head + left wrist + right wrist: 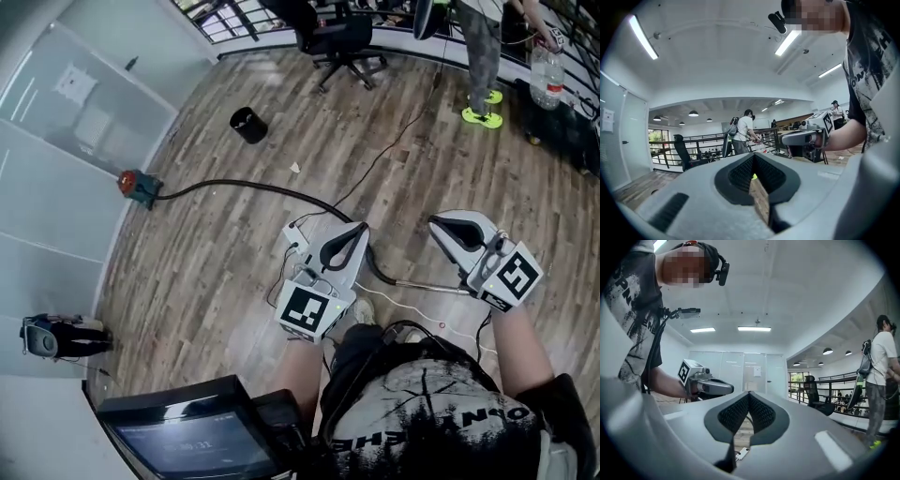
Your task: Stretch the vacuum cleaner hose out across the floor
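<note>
We find a wood-plank floor (234,281) filling most of the head view. The black hose (234,184) lies on it. It runs in a shallow arc from the left of the frame to the centre and passes behind the left tongs (356,232) in the picture. We judge from the arc that slack is left to draw out.

An office chair (342,37) stands at upper centre, well apart from the work. The left tongs and the right tongs (442,225) are both pressed together with nothing between them. They are held above the floor and point forward, which we read as a carrying posture and not a grip.

A metal tube (431,287) joins the hose at centre right. A black bin (248,124) stands beyond the hose, apart from it. Smallest, a red-and-teal fitting (138,187) sits at the hose's left end.
</note>
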Motion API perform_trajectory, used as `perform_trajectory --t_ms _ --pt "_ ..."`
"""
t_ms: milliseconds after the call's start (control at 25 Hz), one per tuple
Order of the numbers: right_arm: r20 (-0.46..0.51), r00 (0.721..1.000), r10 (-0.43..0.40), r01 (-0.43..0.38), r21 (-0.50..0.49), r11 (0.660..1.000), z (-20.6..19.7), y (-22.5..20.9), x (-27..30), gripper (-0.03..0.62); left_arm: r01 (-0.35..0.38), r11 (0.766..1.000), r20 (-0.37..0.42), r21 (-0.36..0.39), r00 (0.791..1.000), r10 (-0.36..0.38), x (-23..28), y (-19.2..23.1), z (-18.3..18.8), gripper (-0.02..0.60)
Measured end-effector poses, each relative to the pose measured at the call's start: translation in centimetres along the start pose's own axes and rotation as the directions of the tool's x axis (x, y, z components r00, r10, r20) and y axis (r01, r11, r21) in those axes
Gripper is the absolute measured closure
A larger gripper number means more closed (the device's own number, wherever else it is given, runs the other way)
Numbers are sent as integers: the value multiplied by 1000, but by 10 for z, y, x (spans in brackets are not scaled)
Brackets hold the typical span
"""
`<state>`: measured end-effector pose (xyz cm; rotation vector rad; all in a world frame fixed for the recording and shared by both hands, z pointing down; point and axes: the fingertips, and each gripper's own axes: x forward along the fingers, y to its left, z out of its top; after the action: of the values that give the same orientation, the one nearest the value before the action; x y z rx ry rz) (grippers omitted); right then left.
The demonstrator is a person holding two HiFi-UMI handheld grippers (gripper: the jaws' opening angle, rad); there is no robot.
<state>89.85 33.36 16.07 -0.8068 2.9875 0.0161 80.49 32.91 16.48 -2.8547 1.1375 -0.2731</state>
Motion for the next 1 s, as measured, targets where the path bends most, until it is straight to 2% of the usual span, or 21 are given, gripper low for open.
perform_trajectory --t_ms 160,320,600,760,1000 --pt "7 1000 8 -8 -9 1000 13 15 15 586 -22 1000 19 -18 1000 22 -18 11 2 577" --pt "7 1000 -2 2 -7 1000 17 25 34 587 -10 1000 39 -26 999 11 -32 23 3 577" --pt "18 1000 7 -6 -30 1000 21 57 94 586 19 1000 61 12 998 -20 -64 50 -2 577" --pt "5 1000 -12 13 -55 998 23 79 125 586 35 999 34 10 999 -35 -88 67 -11 577" --pt "-33 997 -63 59 -120 991 12 95 143 587 59 998 35 17 998 -60 -107 77 -23 577"
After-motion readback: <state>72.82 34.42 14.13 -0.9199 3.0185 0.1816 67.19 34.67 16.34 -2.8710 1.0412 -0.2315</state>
